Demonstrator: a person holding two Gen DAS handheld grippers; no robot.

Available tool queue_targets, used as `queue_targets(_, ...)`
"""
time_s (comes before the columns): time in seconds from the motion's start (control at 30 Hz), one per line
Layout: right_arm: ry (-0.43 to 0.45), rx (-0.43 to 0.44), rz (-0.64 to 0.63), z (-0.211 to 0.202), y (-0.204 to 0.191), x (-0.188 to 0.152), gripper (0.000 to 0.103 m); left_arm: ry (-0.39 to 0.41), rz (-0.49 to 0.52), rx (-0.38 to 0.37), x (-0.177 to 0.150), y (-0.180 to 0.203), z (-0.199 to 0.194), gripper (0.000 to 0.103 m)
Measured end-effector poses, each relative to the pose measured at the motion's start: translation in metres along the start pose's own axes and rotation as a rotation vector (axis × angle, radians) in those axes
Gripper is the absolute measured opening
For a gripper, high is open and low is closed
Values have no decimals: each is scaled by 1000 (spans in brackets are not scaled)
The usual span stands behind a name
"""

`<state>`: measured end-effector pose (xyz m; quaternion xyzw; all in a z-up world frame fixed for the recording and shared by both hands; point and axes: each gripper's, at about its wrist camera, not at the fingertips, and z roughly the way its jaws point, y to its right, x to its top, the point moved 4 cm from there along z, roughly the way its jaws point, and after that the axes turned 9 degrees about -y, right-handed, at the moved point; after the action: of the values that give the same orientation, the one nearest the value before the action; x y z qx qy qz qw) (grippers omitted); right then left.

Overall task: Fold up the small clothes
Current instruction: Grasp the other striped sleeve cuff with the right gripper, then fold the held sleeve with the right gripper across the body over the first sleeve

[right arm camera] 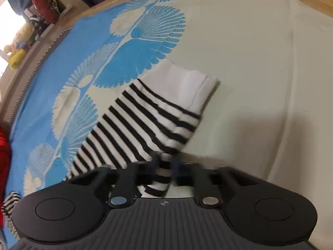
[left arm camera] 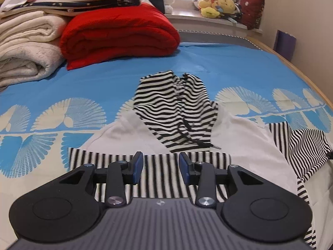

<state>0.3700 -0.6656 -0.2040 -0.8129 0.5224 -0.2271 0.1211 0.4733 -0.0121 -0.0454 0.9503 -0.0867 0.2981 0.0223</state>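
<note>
- On the bed (left arm camera: 116, 79) lies a small hoodie (left arm camera: 239, 137), white in the middle with black and white stripes
- Its striped hood (left arm camera: 172, 104) points away from the left claw (left arm camera: 161, 165), toward the red blanket (left arm camera: 118, 35) and the white blankets (left arm camera: 27, 48)
- Its striped bottom band (left arm camera: 162, 179) sits right under the left claw and runs from side to side
- The left claw is open, with a gap between its two blue pads (left arm camera: 138, 164), and nothing is in it
- It hangs low over the band and looks along the hoodie toward the hood
- One striped sleeve (right arm camera: 135, 120) stretches out long, away from the right claw (right arm camera: 164, 166), and ends in a white cuff (right arm camera: 187, 83)
- That cuff rests on the pale part of the bed cover, near the blue leaf pattern
- The right claw is squeezed onto the sleeve, with striped cloth pinched between its fingers, though this part is blurry
- It tilts down toward the bed
- The right claw is the nearer one to the sleeve, so I think it will bring the sleeve across onto the white middle
- The sleeve's long line runs outward, so it likely needs to swing back in toward the body
- The soft cloth could slip or bunch up on the way
</note>
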Motion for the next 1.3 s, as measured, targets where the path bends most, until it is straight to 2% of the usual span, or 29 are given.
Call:
queue_targets(0.1,71,-35,-3,-10,-11,-4,4,2,-37,11,1,-16,-5,42)
queue_targets(0.2,217,-33,-185,-43,-68,-17,4,-3,-90,22,1,-36,-8,42)
queue_targets(0.3,315,85,-396,-84,-144,-55,4,-5,-148,50,1,-60,-12,42)
queue_targets(0.4,347,290,-674,-124,-226,-133,4,-13,-203,70,-2,-83,-14,42)
queue_targets(0.43,326,387,-780,-134,-251,-168,4,-17,-224,76,-3,-90,-14,42)
queue_targets(0.5,183,592,-978,-143,-290,-236,8,-26,-258,77,-3,-104,-16,42)
queue_targets(0.53,39,684,-1079,-141,-305,-276,12,-30,-268,73,-3,-108,-16,42)
queue_targets(0.57,-86,732,-1148,-137,-313,-306,19,-33,-277,70,-2,-113,-16,42)
queue_targets(0.6,-169,748,-1183,-131,-317,-328,24,-36,-286,72,-2,-117,-17,42)
queue_targets(0.63,-232,733,-1201,-125,-317,-347,25,-38,-294,71,-2,-121,-17,42)
queue_targets(0.7,-297,663,-1181,-118,-318,-360,26,-49,-318,61,-3,-128,-15,42)
queue_targets(0.77,-288,600,-1111,-122,-322,-353,26,-73,-357,33,-4,-134,-10,42)
queue_targets(0.9,-230,465,-940,-135,-329,-317,43,-145,-395,23,-11,-139,5,42)
queue_targets(0.93,-221,448,-901,-137,-328,-312,44,-168,-401,25,-14,-139,10,42)
queue_targets(1.03,-168,476,-855,-131,-305,-300,45,-242,-439,6,-26,-140,29,42)
queue_targets(1.07,-160,433,-866,-120,-299,-300,45,-271,-455,-7,-31,-140,36,42)
queue_targets(1.1,-176,352,-872,-108,-295,-300,46,-298,-472,-23,-36,-140,43,41)
queue_targets(1.13,-203,314,-863,-101,-294,-294,46,-323,-488,-37,-42,-140,50,41)
queue_targets(1.2,-246,313,-821,-84,-293,-283,45,-372,-519,-55,-53,-140,64,41)
queue_targets(1.3,-271,236,-773,-63,-286,-265,45,-426,-552,-55,-65,-140,82,41)
